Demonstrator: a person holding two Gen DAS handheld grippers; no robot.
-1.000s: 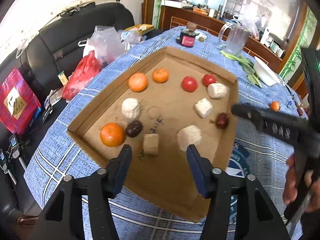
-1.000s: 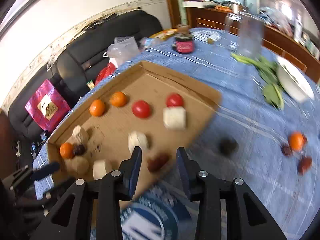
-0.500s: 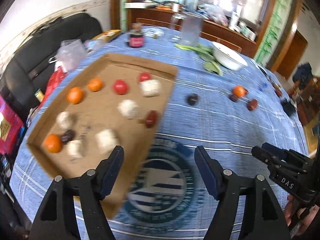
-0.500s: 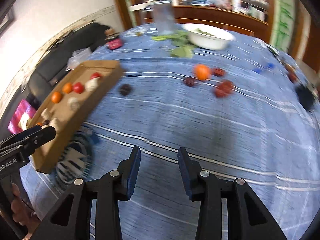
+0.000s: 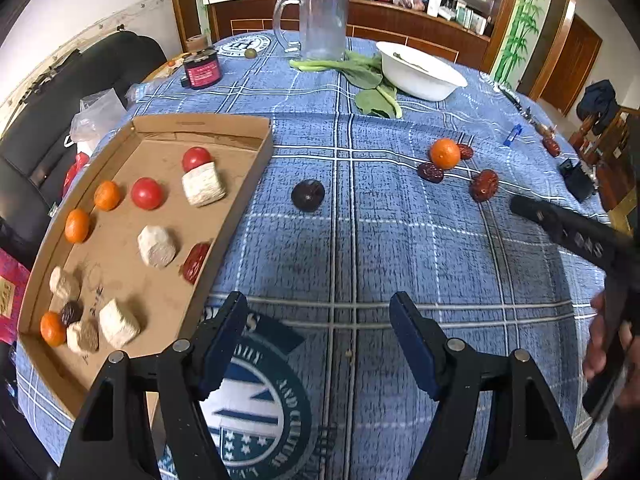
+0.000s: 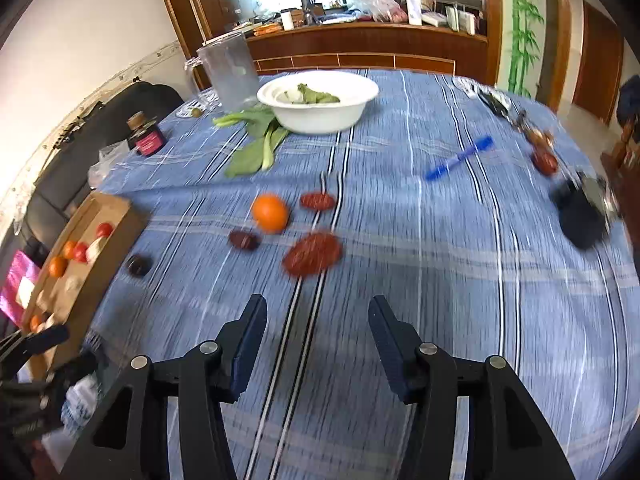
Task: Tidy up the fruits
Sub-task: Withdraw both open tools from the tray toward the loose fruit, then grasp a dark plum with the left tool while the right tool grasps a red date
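Tangerine (image 6: 270, 213) on tablecloth (image 6: 400, 280), right gripper (image 6: 317, 334) jaws opening, empty

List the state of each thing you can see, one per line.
Left tool: open, empty.
Right tool: opening, empty.
Cardboard tray: holding fruits and pale blocks.
White bowl: upright, greens inside.
Pitcher: upright.
Loose orange: on cloth, outside tray.

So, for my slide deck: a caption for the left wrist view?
Open left gripper above blue plaid tablecloth, beside brown cardboard tray of fruit.
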